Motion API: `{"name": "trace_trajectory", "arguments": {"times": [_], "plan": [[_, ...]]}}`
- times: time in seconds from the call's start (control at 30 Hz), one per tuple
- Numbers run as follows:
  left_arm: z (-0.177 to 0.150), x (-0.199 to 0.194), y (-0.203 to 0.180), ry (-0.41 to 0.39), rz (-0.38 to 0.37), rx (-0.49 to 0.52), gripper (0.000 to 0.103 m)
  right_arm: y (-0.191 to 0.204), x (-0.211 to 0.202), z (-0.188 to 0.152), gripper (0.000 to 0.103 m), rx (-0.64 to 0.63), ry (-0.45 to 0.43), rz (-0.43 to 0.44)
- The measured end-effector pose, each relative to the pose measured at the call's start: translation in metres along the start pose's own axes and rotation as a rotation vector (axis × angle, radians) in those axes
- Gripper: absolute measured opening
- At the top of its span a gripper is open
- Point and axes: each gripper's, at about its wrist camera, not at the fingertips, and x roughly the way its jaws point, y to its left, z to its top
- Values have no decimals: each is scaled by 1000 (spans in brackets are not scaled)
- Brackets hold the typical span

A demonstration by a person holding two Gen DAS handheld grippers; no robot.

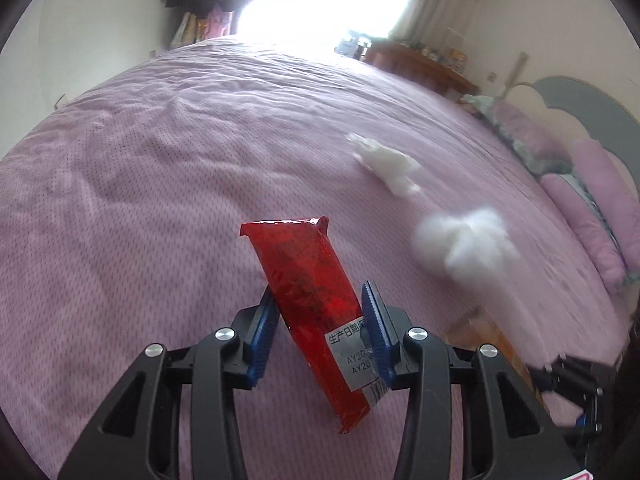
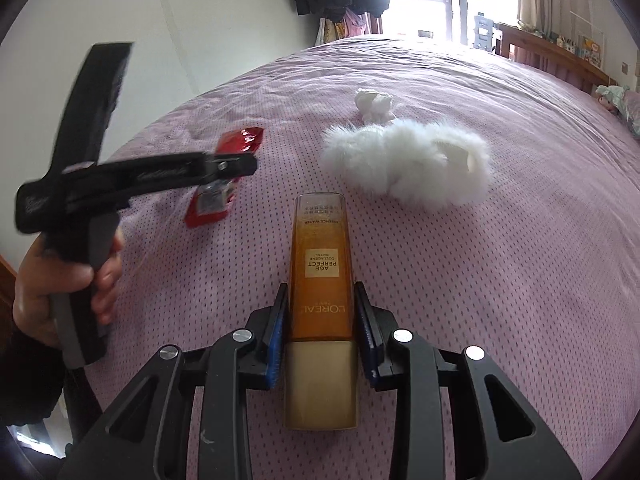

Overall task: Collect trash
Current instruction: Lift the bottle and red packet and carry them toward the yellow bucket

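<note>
1. The left gripper [image 1: 324, 328] clamps its blue pads on the red wrapper [image 1: 310, 300], which stands up between them, clear of the purple bedspread [image 1: 160, 200].
2. The right gripper [image 2: 322, 336] is closed on an amber bottle [image 2: 322, 264], gold cap toward the camera, body pointing to 12 o'clock.
3. In the right wrist view, a fluffy white item [image 2: 408, 164] lies at about 1 o'clock beyond the bottle, and a crumpled tissue [image 2: 374, 106] sits just past it.
4. Judged progress: two items are in hand, none visibly binned; no trash container shows.
5. Left to do: the tissue for certain. Whether the fluffy item counts as trash I cannot tell.
</note>
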Motion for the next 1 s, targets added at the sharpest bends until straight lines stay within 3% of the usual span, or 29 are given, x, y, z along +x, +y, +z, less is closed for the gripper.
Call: {"name": "trace_trajectory", "arguments": {"times": [0.2, 0.5, 1.0], "plan": [[-34, -30, -28, 17, -100, 81, 43, -5, -23, -29, 30, 75, -23, -20], [-76, -44, -107, 86, -263, 235, 43, -26, -75, -83, 30, 201, -72, -102], [-166, -46, -253, 264, -515, 487, 43, -54, -205, -226, 30, 456, -205, -337]]}}
